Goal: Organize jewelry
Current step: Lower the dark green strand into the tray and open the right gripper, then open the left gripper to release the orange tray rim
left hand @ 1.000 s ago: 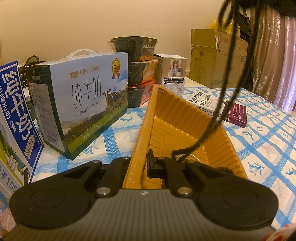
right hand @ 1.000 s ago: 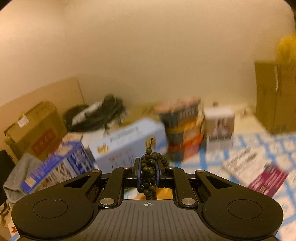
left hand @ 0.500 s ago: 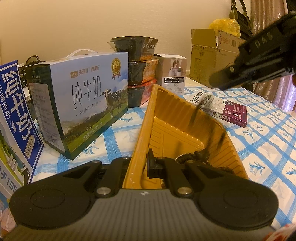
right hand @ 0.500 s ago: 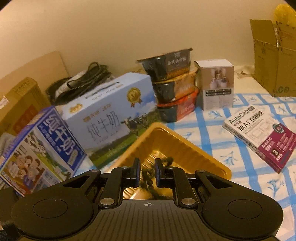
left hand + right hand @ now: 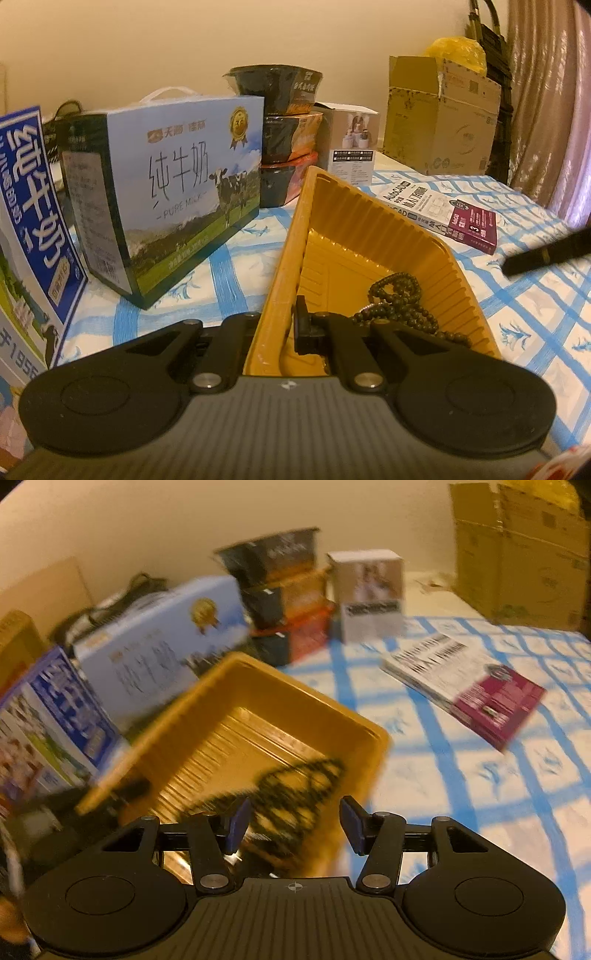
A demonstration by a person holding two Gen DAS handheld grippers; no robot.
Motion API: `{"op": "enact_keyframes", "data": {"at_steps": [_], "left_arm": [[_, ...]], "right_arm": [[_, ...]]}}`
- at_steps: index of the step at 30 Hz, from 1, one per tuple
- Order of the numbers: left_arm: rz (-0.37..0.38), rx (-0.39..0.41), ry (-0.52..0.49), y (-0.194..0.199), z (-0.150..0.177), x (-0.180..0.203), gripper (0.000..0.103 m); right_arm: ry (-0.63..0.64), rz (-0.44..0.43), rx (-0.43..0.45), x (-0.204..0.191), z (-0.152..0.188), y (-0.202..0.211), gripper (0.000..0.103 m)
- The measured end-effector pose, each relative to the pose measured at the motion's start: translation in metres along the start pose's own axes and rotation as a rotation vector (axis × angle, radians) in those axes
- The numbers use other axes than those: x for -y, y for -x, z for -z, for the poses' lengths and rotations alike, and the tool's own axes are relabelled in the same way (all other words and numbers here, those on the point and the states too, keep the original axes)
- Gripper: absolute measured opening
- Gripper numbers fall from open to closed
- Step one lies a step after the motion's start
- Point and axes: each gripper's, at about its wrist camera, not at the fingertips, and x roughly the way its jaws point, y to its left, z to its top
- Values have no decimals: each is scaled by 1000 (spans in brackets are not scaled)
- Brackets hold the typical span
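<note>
our left gripper point(image 5: 286, 328) pinches the near rim of the yellow tray point(image 5: 369, 229). the dark bead necklace point(image 5: 400, 299) lies heaped inside it. our right gripper point(image 5: 293, 825) hangs spread wide above.

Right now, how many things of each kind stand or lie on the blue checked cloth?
Milk cartons: 2
Stacked food bowls: 3
Small white box: 1
AutoCAD book: 1
Yellow tray: 1
Bead necklace: 1
Total: 9
</note>
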Motion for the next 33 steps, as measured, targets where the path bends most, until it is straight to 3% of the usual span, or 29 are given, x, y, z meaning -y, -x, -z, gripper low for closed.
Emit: {"op": "enact_keyframes", "data": {"at_steps": [4, 18, 21, 23, 27, 33], "left_arm": [[3, -9, 18, -2, 1, -4, 6], [59, -124, 206, -29, 21, -47, 11], [52, -129, 201, -30, 28, -49, 20], [42, -134, 201, -29, 30, -51, 37], [46, -138, 194, -23, 30, -56, 48], [3, -99, 144, 3, 22, -56, 64]], "right_arm": [[30, 82, -22, 6, 21, -1, 54], [-42, 95, -87, 18, 57, -6, 54], [-33, 120, -91, 20, 60, -7, 55], [-42, 129, -90, 22, 63, -7, 57], [-67, 136, -68, 24, 67, -4, 69], [-108, 132, -50, 22, 78, 7, 72]]}}
